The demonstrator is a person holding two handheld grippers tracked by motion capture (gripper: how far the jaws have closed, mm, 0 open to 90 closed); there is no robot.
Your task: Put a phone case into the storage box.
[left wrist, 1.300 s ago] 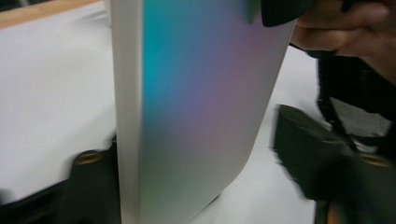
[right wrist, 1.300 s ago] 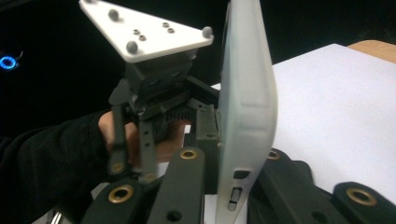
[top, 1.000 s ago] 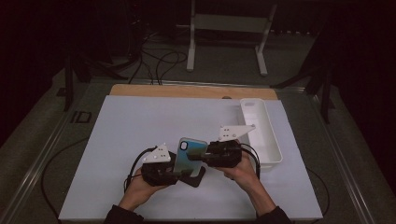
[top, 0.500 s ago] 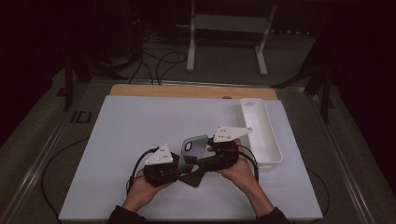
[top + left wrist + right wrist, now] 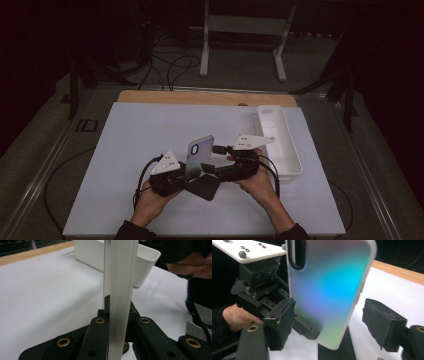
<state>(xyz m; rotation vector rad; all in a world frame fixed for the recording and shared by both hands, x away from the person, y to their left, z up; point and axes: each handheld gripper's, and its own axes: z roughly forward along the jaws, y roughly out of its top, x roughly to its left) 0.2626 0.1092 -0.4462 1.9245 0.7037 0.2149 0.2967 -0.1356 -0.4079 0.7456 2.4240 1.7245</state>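
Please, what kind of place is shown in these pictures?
Probably a lab or studio set up for recording: a white-covered table in a dark room, loose cables on the floor behind it, and a pale metal stand at the back.

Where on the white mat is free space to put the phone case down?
The mat is bare on its left half and far side, between the wooden edge and the hands. It is crowded near the front middle, where the left gripper, right gripper, phone case and a dark flat piece meet, beside the white tray.
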